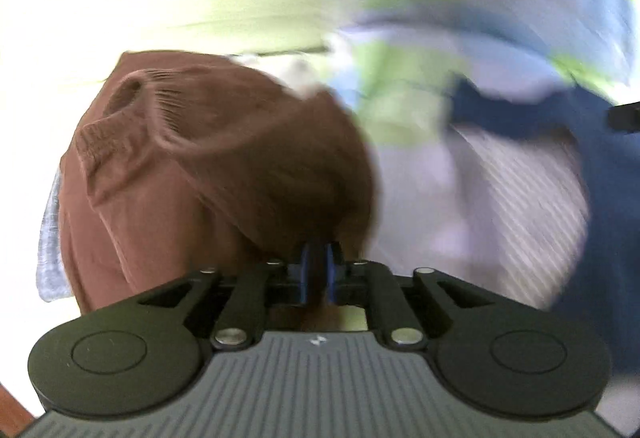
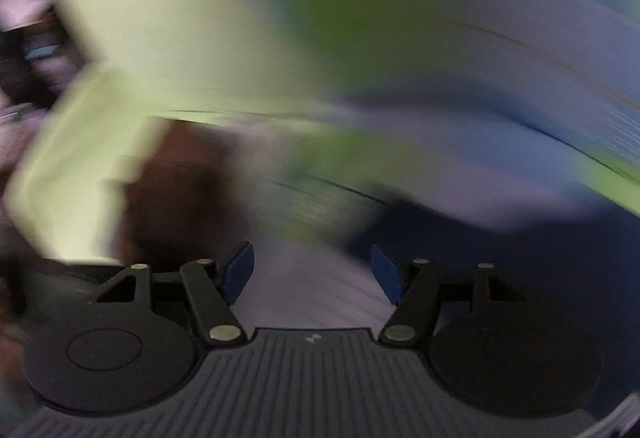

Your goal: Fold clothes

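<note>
Plainly, left gripper (image 1: 319, 258) pinches the brown garment (image 1: 208, 166); right gripper (image 2: 312, 270) gapes empty; no legible writing.

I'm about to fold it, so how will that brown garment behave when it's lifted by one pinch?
The brown garment probably flops: it already bunches into soft folds above the left gripper pinching it. It looks thin and light. The ribbed edge may stretch rather than hold its shape.
</note>
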`<move>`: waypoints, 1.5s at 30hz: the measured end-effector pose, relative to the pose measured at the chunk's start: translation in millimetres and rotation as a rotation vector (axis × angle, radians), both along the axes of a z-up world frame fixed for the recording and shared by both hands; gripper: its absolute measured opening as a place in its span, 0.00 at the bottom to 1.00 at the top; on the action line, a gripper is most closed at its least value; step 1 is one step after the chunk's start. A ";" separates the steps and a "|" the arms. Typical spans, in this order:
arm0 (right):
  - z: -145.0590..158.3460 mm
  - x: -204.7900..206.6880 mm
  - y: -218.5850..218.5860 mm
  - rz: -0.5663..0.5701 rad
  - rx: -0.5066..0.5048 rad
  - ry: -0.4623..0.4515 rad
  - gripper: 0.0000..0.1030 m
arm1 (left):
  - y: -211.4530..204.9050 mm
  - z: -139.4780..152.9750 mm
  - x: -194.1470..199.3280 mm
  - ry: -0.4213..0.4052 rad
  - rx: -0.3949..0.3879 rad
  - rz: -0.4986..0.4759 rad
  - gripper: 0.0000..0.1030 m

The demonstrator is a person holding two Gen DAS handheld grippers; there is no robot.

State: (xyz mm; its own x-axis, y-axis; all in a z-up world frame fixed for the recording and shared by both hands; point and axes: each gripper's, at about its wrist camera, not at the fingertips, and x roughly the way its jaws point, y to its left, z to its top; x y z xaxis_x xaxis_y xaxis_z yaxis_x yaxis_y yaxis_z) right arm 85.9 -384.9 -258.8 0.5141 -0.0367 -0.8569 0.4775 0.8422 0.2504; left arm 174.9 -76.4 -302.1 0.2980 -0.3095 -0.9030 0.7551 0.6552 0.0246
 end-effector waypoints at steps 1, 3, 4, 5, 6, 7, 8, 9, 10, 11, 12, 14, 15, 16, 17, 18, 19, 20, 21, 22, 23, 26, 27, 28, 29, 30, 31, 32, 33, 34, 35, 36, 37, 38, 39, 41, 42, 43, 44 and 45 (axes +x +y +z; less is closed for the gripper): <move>-1.0 -41.3 -19.6 -0.086 -0.020 0.038 0.60 | -4.0 5.0 -20.5 0.017 0.004 -0.034 0.09; -1.3 -122.3 -53.9 -0.234 -0.049 0.105 0.60 | -23.3 18.1 -82.3 0.077 -0.003 -0.141 0.10; 0.7 -161.0 -69.2 -0.288 -0.050 0.131 0.60 | -35.4 22.1 -110.3 0.111 -0.015 -0.193 0.12; 2.7 -199.7 -84.5 -0.341 -0.052 0.158 0.60 | -49.8 24.2 -138.1 0.140 -0.031 -0.243 0.14; 3.7 -235.0 -97.4 -0.371 -0.053 0.174 0.60 | -62.9 25.4 -164.6 0.162 -0.049 -0.287 0.18; 2.9 -265.1 -106.5 -0.367 -0.053 0.176 0.60 | -74.5 25.2 -189.7 0.178 -0.063 -0.324 0.21; 2.2 -295.3 -115.6 -0.362 -0.053 0.177 0.60 | -92.9 24.0 -228.3 0.200 -0.077 -0.375 0.21; 1.5 -317.4 -122.3 -0.351 -0.055 0.179 0.60 | -104.6 22.9 -252.9 0.208 -0.081 -0.398 0.21; 0.1 -335.4 -127.5 -0.310 -0.068 0.177 0.59 | -113.7 22.0 -273.2 0.208 -0.084 -0.408 0.21; -2.2 -360.2 -133.7 -0.247 -0.085 0.169 0.58 | -131.2 18.5 -305.5 0.206 -0.090 -0.422 0.21; -3.9 -374.0 -136.6 -0.207 -0.091 0.160 0.58 | -145.4 15.5 -331.2 0.203 -0.094 -0.433 0.21; -8.3 -398.3 -142.9 -0.115 -0.099 0.132 0.56 | -173.7 4.5 -373.1 0.172 -0.089 -0.459 0.23; -11.1 -412.2 -146.7 -0.060 -0.103 0.115 0.54 | -187.6 -1.8 -391.9 0.155 -0.083 -0.470 0.23; -14.9 -423.0 -150.9 -0.008 -0.112 0.104 0.50 | -197.9 -8.3 -402.0 0.140 -0.066 -0.474 0.23; -20.3 -429.2 -155.7 0.041 -0.127 0.101 0.47 | -211.0 -17.1 -415.0 0.117 -0.038 -0.478 0.23; -25.7 -435.5 -160.5 0.089 -0.141 0.098 0.43 | -216.7 -21.4 -420.6 0.098 -0.023 -0.477 0.23; -30.5 -439.5 -166.4 0.131 -0.141 0.080 0.42 | -220.6 -24.3 -421.3 0.080 -0.021 -0.469 0.23; -34.4 -440.1 -174.2 0.163 -0.119 0.040 0.42 | -227.5 -28.8 -419.0 0.057 -0.019 -0.454 0.25; -36.9 -437.8 -179.0 0.183 -0.097 0.010 0.42 | -233.6 -32.8 -414.8 0.047 -0.015 -0.442 0.27; -41.7 -431.3 -182.6 0.187 -0.065 -0.011 0.44 | -237.7 -35.5 -411.3 0.036 -0.012 -0.433 0.27; -51.6 -426.3 -188.1 0.190 -0.034 -0.031 0.46 | -243.1 -38.8 -404.5 0.016 -0.007 -0.424 0.27; -74.5 -410.1 -200.1 0.184 -0.057 -0.087 0.48 | -250.3 -39.4 -394.2 -0.056 0.003 -0.447 0.25; -79.5 -404.4 -204.7 0.178 -0.062 -0.116 0.49 | -253.5 -38.5 -392.3 -0.082 0.006 -0.459 0.25; -81.0 -397.4 -208.3 0.161 -0.050 -0.151 0.51 | -256.7 -38.4 -392.8 -0.110 0.013 -0.474 0.25; -83.4 -388.3 -210.5 0.136 -0.024 -0.180 0.51 | -258.3 -37.7 -393.4 -0.157 0.027 -0.501 0.25; -86.4 -381.7 -213.3 0.115 -0.001 -0.204 0.51 | -259.1 -36.8 -394.4 -0.196 0.039 -0.522 0.26; -89.0 -377.2 -218.9 0.092 0.039 -0.223 0.52 | -259.0 -35.9 -395.8 -0.226 0.049 -0.542 0.26; -90.1 -370.4 -226.8 0.056 0.107 -0.248 0.49 | -260.1 -36.1 -396.7 -0.265 0.066 -0.574 0.26; -91.0 -364.1 -232.1 0.030 0.161 -0.262 0.26 | -261.2 -35.8 -396.9 -0.292 0.078 -0.597 0.26; -90.3 -357.4 -235.2 0.007 0.197 -0.254 0.05 | -262.9 -34.1 -394.0 -0.292 0.081 -0.603 0.26; -87.7 -348.4 -240.4 -0.031 0.237 -0.241 0.05 | -265.7 -31.0 -387.7 -0.286 0.077 -0.604 0.26; -82.1 -342.6 -246.0 -0.066 0.272 -0.240 0.05 | -267.6 -27.8 -381.8 -0.281 0.070 -0.599 0.26; -71.8 -341.5 -252.1 -0.096 0.300 -0.254 0.05 | -268.1 -23.5 -374.8 -0.282 0.052 -0.577 0.26; -61.5 -340.5 -258.1 -0.126 0.327 -0.269 0.05 | -269.2 -17.2 -363.9 -0.284 0.027 -0.539 0.26; -54.7 -338.2 -262.0 -0.149 0.341 -0.278 0.05 | -271.3 -12.7 -355.1 -0.285 0.009 -0.507 0.26; -42.5 -322.3 -271.0 -0.139 0.271 -0.255 0.06 | -281.6 -10.7 -336.3 -0.277 0.015 -0.439 0.26; -37.5 -314.7 -275.1 -0.129 0.227 -0.235 0.09 | -285.5 -10.7 -330.8 -0.273 0.025 -0.423 0.25; -35.8 -308.0 -274.6 -0.102 0.172 -0.203 0.17 | -287.1 -9.5 -331.6 -0.267 0.029 -0.426 0.26; -32.3 -298.0 -272.3 -0.051 0.092 -0.154 0.19 | -288.5 -6.9 -336.4 -0.257 0.031 -0.439 0.27; -29.0 -293.1 -270.0 -0.009 0.039 -0.127 0.19 | -289.3 -4.7 -341.8 -0.251 0.033 -0.451 0.30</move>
State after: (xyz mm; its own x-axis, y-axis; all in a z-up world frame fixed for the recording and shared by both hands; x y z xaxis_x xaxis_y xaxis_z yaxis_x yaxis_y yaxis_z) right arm -207.2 -654.9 -287.8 0.6182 -0.0099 -0.7860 0.4477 0.8263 0.3418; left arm -166.9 -365.8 -306.8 0.3500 -0.4302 -0.8321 0.9306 0.2614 0.2563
